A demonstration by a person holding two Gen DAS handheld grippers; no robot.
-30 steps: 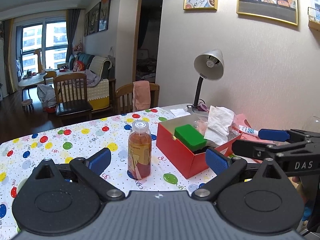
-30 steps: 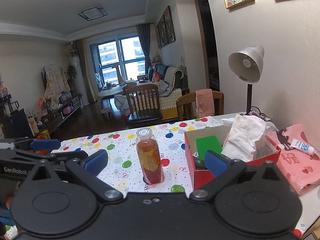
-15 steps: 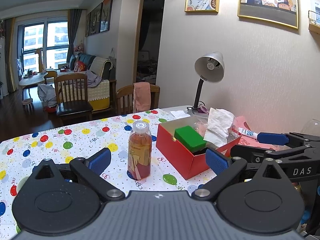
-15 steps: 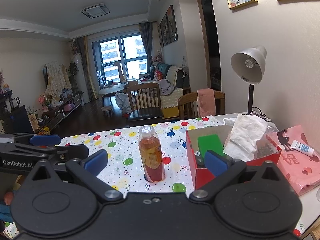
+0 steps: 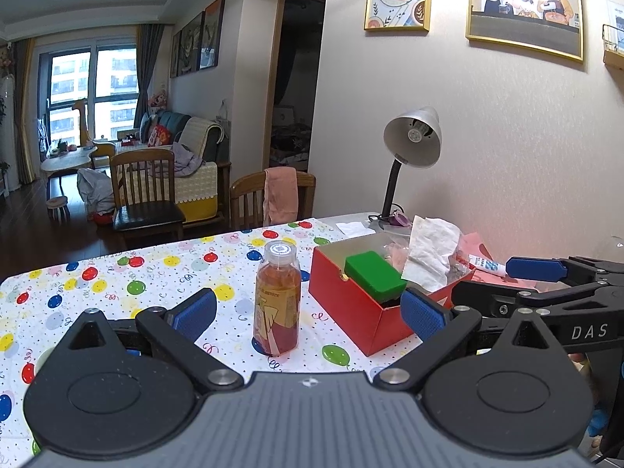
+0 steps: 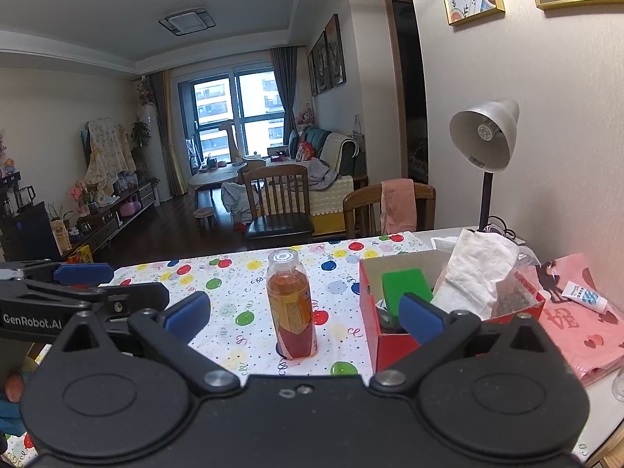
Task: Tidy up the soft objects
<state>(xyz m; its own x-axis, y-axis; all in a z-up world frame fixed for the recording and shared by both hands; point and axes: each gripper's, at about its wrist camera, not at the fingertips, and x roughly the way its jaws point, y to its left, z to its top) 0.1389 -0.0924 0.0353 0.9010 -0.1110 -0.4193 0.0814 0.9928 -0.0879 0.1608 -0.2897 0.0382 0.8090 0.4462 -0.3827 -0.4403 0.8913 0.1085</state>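
The table [image 5: 97, 292] wore a balloon-print cloth and took up most of both views. On its right side sat a red box [image 5: 351, 308], open on top, with a green sponge [image 5: 374, 273] lying in the near end and a crumpled white tissue [image 5: 431, 253] sticking up out of the far end next to it. A pink bag [image 6: 577, 312] lay flat to the right of the box with a small tube [image 6: 585, 296] on it, and a desk lamp [image 5: 411, 144] stood behind by the wall. A bottle [image 5: 277, 300] of orange drink stood upright just left of the box. Both grippers were held back at the near edge, side by side: the left gripper [image 5: 308, 312] had its jaws spread wide, nothing between them, with the bottle dead ahead and the sponge off to the right past its right finger. The right gripper [image 6: 304, 312] was just as wide apart and empty too, and the sponge sat just beyond its right finger.
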